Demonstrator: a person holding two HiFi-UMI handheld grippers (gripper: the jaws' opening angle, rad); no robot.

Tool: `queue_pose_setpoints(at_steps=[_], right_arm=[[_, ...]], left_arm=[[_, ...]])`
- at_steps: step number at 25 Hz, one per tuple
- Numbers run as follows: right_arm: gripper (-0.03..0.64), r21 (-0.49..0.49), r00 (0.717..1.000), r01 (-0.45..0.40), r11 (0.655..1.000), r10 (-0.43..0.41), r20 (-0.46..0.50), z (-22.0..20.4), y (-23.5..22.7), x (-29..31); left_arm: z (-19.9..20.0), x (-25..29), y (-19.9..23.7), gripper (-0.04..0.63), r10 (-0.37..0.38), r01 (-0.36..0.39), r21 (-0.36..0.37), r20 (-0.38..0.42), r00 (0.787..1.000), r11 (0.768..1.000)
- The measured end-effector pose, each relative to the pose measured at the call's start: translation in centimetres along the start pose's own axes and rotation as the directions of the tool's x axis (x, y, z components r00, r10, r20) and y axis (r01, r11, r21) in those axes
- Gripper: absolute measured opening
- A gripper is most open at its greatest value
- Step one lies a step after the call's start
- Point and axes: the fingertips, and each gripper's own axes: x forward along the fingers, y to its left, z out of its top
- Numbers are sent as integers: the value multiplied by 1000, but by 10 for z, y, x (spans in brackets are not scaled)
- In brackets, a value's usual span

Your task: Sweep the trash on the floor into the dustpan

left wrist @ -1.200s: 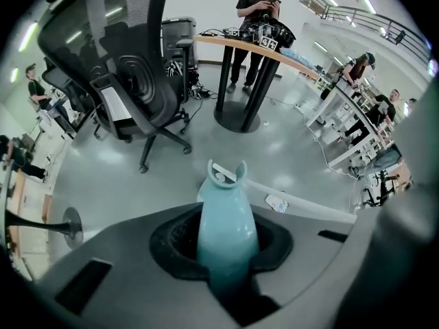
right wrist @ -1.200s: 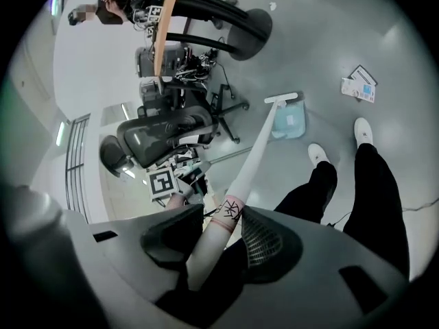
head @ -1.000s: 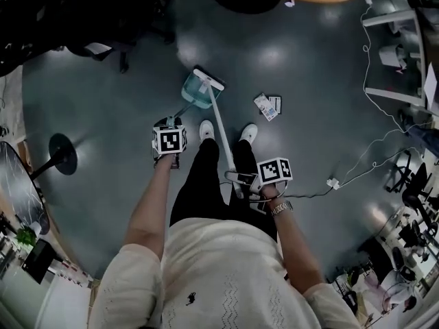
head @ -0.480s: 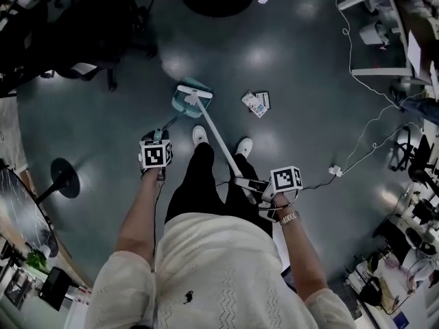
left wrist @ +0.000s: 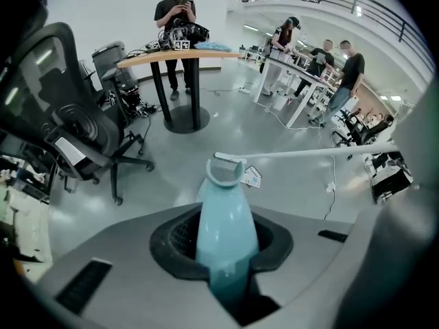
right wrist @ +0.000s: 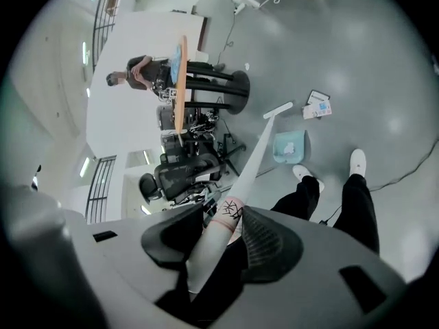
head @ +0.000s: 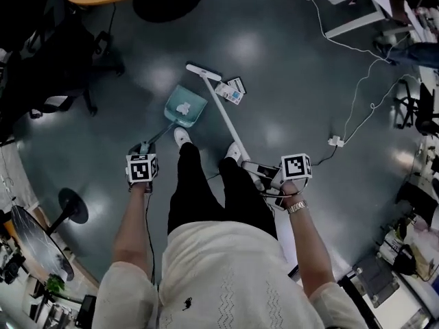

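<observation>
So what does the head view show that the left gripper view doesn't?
Only the head view: the person's shoes, the right gripper on the broom, a white scrap in the dustpan. Only the left gripper view: the left gripper shut on the teal dustpan handle, people standing at tables. Both: the broom and the packets on the floor.

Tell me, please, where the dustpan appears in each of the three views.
Head view: dustpan upper centre, slightly left.
Left gripper view: dustpan at centre, seen end-on along its handle.
Right gripper view: dustpan right of centre, mid-height.
Shared landmark: the printed packets lying beside it.
</observation>
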Motion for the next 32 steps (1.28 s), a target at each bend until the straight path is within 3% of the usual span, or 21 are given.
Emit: queue_pose_setpoints(at_steps=[4, 8, 14, 16, 22, 27, 32], right_arm=[[183, -23, 997, 66, 998, -65, 46, 46, -46, -56], [183, 25, 987, 98, 995, -101, 127, 86, -80, -91], [183, 96, 973, 112, 989, -129, 191, 95, -109, -67], [183, 135, 972, 56, 989, -85, 219, 86, -110, -51], [183, 198, 953, -50, 979, -13, 302, 46, -104, -10], [183, 213, 960, -72, 974, 9, 282, 9, -87, 21], [183, 223, 973, -84, 971, 32, 227, -30, -65, 54]], left_arm=[[-1, 15, -44, 92, -15, 15, -19, -13, 1000, 1000], [7, 23, -67, 92, -29, 29, 4, -33, 999, 1000], [30, 38, -72, 92, -58, 72, 177, -81, 995, 981], [37, 44, -74, 92, -62, 82, 251, -87, 994, 965], [66, 65, -73, 92, -98, 139, 448, -113, 989, 883], [89, 74, -79, 92, -124, 174, 531, -130, 984, 829], [99, 81, -94, 92, -144, 195, 557, -135, 980, 807]])
